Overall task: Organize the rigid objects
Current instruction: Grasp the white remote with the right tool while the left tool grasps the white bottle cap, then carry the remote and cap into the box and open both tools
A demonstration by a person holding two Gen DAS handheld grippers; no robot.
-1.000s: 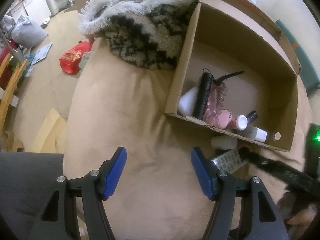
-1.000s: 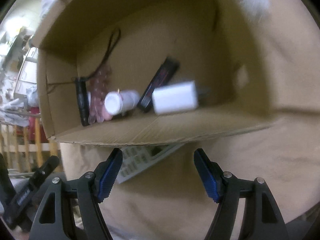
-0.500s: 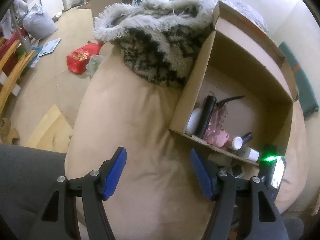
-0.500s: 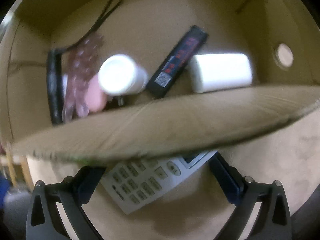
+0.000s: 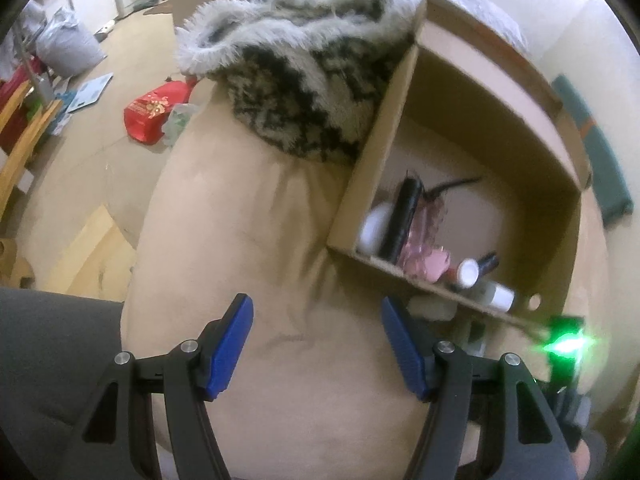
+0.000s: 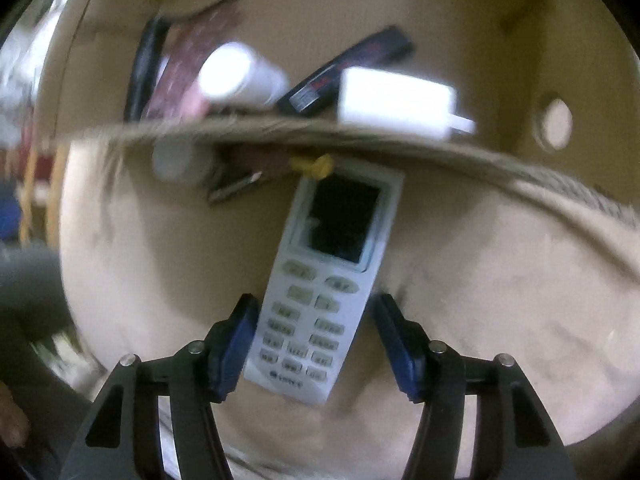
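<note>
A white remote control point(image 6: 328, 280) lies on the beige cushion point(image 6: 500, 280), its lower end between the open fingers of my right gripper point(image 6: 314, 340). Just beyond it stands a cardboard box point(image 6: 400, 136) holding a white charger point(image 6: 396, 100), a black stick point(image 6: 344, 68), a white-capped bottle point(image 6: 236, 76) and pink things. A white cylinder point(image 6: 180, 160) and a yellow piece point(image 6: 314, 164) lie under the box's near edge. My left gripper point(image 5: 316, 340) is open and empty over the cushion point(image 5: 260, 220), left of the box point(image 5: 480, 120).
A shaggy black-and-white throw point(image 5: 304, 80) lies on the cushion behind the box. Beyond the cushion's left edge the floor holds a red bag point(image 5: 152, 110), a grey sack point(image 5: 68, 48) and wooden furniture point(image 5: 20, 136). A green light point(image 5: 568, 344) glows on the right gripper.
My right gripper has dropped below the box edge and closed in on the remote, which now lies lengthwise between its fingers. The left gripper has pulled back and up a little.
</note>
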